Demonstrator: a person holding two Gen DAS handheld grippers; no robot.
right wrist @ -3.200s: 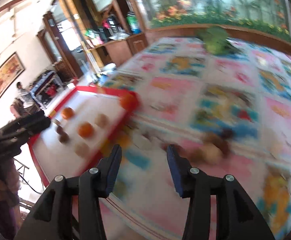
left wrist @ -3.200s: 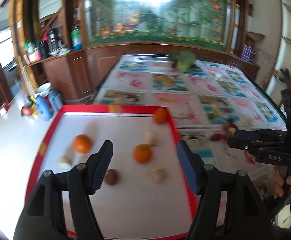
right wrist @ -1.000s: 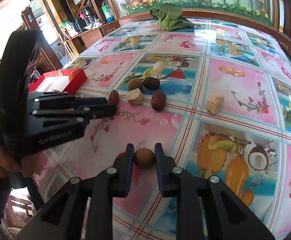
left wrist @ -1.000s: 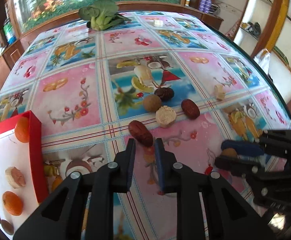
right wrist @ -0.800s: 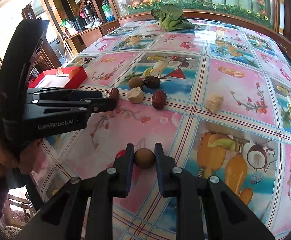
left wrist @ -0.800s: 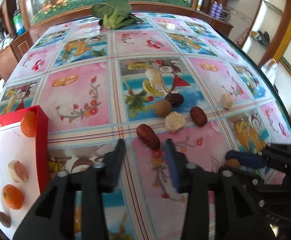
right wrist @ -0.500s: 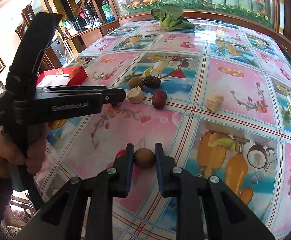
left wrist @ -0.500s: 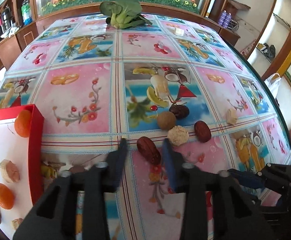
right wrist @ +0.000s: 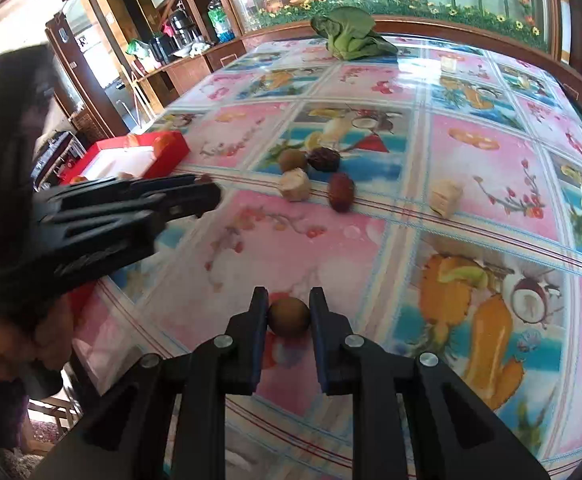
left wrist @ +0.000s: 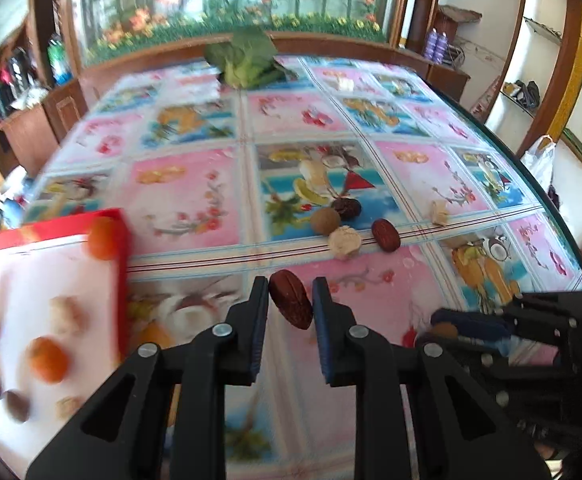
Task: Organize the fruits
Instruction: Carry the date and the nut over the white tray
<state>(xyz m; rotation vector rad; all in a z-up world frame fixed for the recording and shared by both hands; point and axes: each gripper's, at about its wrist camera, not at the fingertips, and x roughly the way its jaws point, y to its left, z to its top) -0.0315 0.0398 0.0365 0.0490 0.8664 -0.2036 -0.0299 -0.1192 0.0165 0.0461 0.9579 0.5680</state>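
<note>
- Left tongs [left wrist: 290,304] pinch a dark red date [left wrist: 291,305], held clear above the counter [left wrist: 195,200], just right of the red tray [left wrist: 123,280].
- Right tongs [right wrist: 289,316] pinch a round brown fruit [right wrist: 289,317] low over the counter.
- Tray holds oranges [left wrist: 47,360] and pale pieces.
- Loose fruit cluster [right wrist: 315,180] lies mid-counter.

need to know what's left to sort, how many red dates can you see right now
2. One red date is clamped in the left gripper. The other lies on the tablecloth beside the pale chunk. Blurred dark pieces in the red tray might be more.
</note>
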